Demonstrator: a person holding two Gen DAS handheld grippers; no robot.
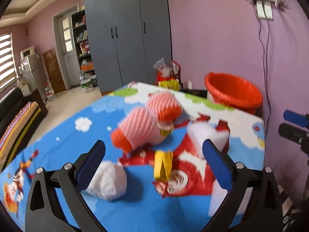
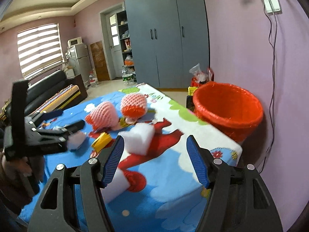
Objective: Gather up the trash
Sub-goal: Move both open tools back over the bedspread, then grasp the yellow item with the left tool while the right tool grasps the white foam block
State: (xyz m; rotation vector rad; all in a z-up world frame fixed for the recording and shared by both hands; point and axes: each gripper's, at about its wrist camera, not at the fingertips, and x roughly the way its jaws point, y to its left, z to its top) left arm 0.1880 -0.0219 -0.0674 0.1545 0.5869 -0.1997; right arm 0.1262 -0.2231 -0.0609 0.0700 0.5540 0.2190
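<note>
Two pink foam fruit nets with orange ends point(image 1: 152, 123) lie on their sides, touching, mid-desk. A crumpled white paper wad point(image 1: 109, 181) lies nearer the left front. A folded yellow wrapper point(image 1: 163, 164) lies between the wad and a white foam block point(image 2: 140, 141). The red-lined waste bin point(image 2: 227, 108) stands upright, open-topped, just beyond the far right desk edge.

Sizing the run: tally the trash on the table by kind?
Pink foam fruit nets: 2
White foam blocks: 2
Crumpled white tissue: 1
Yellow wrapper: 1
Total: 6
</note>
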